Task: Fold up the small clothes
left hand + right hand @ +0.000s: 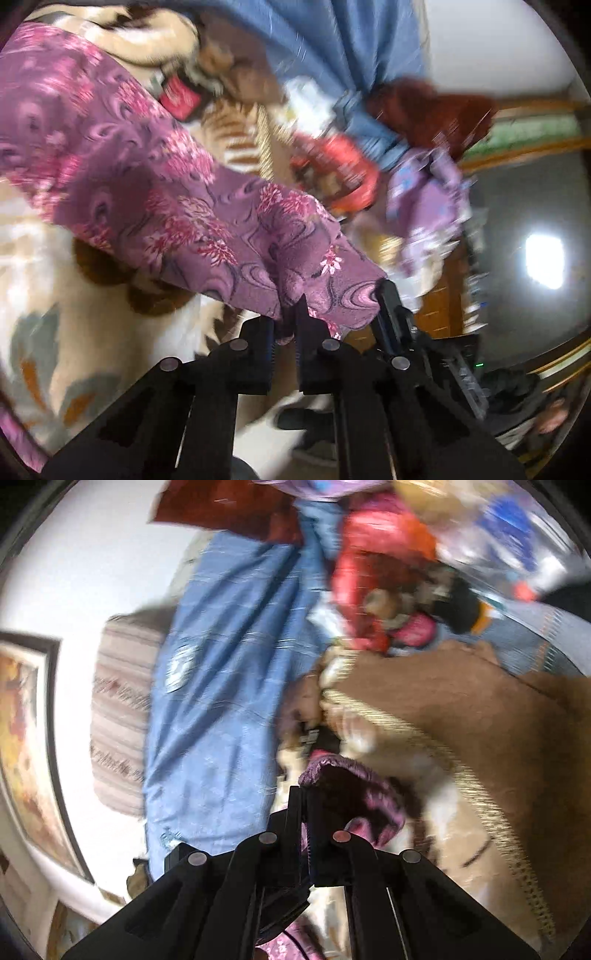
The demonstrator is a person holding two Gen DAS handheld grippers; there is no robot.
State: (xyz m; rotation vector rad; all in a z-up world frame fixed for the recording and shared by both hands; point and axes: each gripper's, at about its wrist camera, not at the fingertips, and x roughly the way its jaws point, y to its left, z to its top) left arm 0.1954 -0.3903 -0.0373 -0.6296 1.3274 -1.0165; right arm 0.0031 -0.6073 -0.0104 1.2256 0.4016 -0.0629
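Observation:
A purple garment with pink flowers (147, 177) hangs stretched from the upper left down to the bottom middle of the left wrist view. My left gripper (291, 317) is shut on its lower hem. Just to the right, my right gripper (386, 291) pinches the same hem at its corner. In the right wrist view the right gripper (301, 794) is shut on a bunched fold of the purple garment (354, 786), which droops to the right of the fingers and below them. Both views are blurred.
A cream floral blanket (55, 295) lies under the garment. Behind are a blue cloth (332, 55), red clothes (340, 162) and a lilac garment (424, 199). The right wrist view shows a brown blanket (480, 720), a striped cushion (118, 709) and a framed picture (26, 738).

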